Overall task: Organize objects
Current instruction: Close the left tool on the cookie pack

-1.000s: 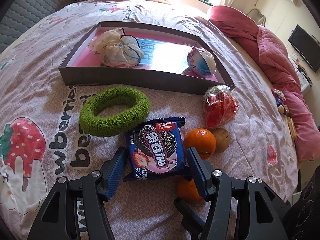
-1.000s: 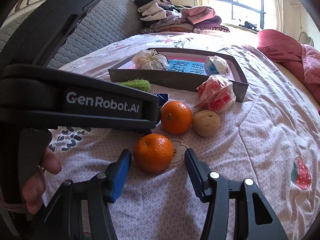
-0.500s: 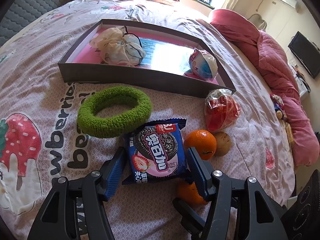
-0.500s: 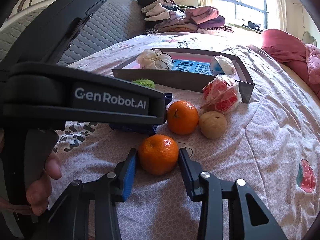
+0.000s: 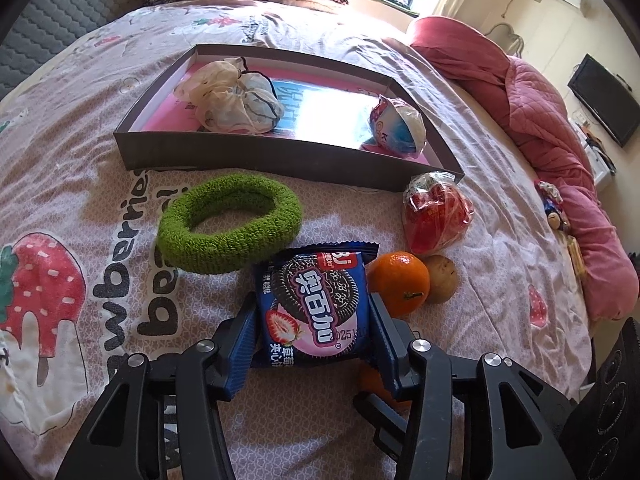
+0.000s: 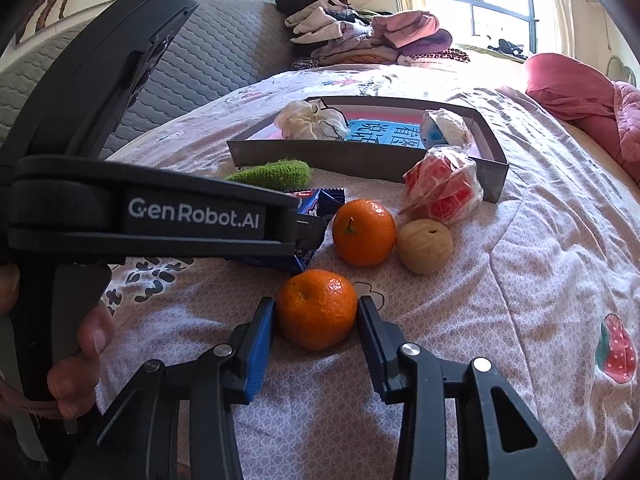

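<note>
Both tools have closed in since a second ago: the left gripper (image 5: 314, 338) now has its blue pads against the two side edges of the blue foil cookie packet (image 5: 316, 306), apparently clamped on it, and the right gripper (image 6: 316, 322) has narrowed until its jaws sit at the flanks of the nearest round orange mandarin (image 6: 317, 309), though whether they press it or stand a hair off cannot be told. Packet and mandarin both look to rest on the pink strawberry-print bedsheet (image 6: 540, 280). Just beyond the right fingertips lie a second mandarin (image 6: 364, 232) and a pale brown walnut-like ball (image 6: 425, 246), near each other, with a red sweet in crinkled clear wrap (image 6: 444, 190) behind them. Ahead-left of the left fingertips lies a fuzzy green towelling ring (image 5: 228, 226). Farthest sits the shallow dark-walled cardboard tray (image 5: 280, 156), already holding a crumpled white bag (image 5: 232, 98) and a blue-and-white wrapped ball (image 5: 398, 126). The step looks like grasping; next, each item likely needs lifting clear and carrying forward over the tray's near wall.
</note>
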A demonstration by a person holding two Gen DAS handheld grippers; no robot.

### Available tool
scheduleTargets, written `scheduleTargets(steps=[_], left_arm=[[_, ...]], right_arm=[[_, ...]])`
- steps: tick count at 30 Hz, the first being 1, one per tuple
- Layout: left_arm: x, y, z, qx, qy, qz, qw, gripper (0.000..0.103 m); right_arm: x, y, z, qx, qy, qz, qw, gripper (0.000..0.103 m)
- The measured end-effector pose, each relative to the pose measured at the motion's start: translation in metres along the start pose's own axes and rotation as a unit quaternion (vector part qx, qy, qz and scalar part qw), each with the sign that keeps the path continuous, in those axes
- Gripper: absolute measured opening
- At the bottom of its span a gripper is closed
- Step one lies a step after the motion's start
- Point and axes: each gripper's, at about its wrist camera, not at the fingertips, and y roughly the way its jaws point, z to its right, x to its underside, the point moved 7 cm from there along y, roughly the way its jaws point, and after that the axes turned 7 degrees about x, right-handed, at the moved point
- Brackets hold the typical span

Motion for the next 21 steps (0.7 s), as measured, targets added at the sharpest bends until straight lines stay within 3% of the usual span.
scheduleTargets(steps=[21], left_arm=[[0.002, -0.017, 0.007, 0.014, 0.004, 0.011, 0.9998, 0.053]], right_arm=[[-0.005, -0.012, 0.007, -0.007, 0.014, 0.017, 1.0, 0.041]])
